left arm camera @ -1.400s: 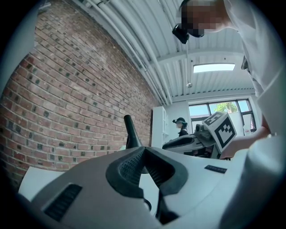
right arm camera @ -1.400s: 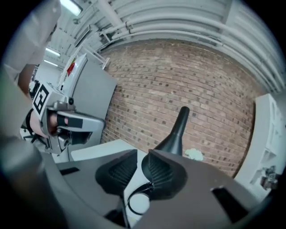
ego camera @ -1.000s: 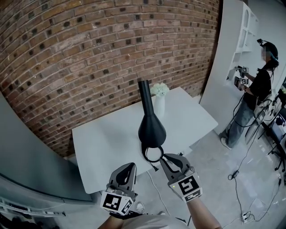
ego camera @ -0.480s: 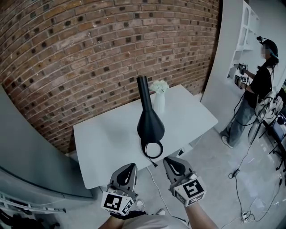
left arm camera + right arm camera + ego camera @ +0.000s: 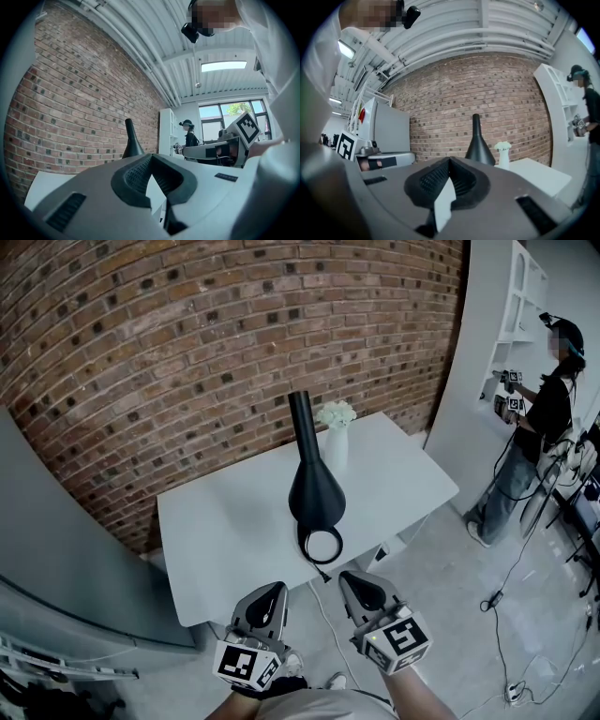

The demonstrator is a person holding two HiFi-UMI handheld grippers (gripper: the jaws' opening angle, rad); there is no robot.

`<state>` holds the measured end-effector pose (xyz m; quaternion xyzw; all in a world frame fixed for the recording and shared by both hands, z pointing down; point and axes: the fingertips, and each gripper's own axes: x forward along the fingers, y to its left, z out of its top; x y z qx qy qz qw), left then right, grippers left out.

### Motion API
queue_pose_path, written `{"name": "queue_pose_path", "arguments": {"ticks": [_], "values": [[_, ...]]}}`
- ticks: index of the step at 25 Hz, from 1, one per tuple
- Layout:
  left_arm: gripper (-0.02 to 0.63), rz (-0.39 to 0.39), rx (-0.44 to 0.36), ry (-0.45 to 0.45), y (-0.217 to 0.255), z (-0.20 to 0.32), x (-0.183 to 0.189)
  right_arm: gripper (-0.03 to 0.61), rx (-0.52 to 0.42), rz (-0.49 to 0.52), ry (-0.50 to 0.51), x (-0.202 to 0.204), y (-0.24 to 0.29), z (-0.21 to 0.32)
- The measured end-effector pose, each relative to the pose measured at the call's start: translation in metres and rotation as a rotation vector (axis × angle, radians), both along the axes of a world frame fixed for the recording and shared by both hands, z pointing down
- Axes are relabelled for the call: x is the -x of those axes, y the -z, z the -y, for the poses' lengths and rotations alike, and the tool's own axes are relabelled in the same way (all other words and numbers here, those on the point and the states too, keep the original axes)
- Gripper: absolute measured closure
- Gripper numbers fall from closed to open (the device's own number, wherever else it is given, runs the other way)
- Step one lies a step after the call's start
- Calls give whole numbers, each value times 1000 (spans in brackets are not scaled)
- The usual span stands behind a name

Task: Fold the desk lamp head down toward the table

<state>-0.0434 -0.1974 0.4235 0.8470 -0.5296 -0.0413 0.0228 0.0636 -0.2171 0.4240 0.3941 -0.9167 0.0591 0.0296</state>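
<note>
Head view: looks down on a flat white table point(image 5: 225, 540) by a red brick wall point(image 5: 187, 352). Near the middle of it stands a tall black desk lamp point(image 5: 316, 493) with a fat cone body and a long thin tube. Points that tube straight up, so runs long from top to bottom. At the foot of the cone, toward the near edge, shows a thin black ring point(image 5: 322, 561) lying low, close to the table top. Might be the lamp head; if so, already lies down by the table, but cannot tell for sure from here. Just behind the lamp, holds a small white vase with white flowers point(image 5: 336, 442). For the left gripper point(image 5: 274, 589): pinched together at the tips, with nothing in between. For the right gripper point(image 5: 352, 577): has just been closing, now pinched tight too, and holding nothing. Float side by side off the near edge of the table, over the floor point(image 5: 441, 615), touching nothing. Point level at the lamp, straight ahead and well apart from both. Sits a bit closer to the ring on the right side, so looks like the handier one for any reach at it. In both gripper views, shows the black cone and tube standing past the closed tips.
</note>
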Motion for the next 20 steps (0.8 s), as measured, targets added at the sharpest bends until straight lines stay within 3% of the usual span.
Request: {"name": "queue_pose_path", "arguments": {"ticks": [20], "values": [[606, 8, 2, -16, 2, -24, -15, 561, 1, 1, 19, -5, 1, -28]]}}
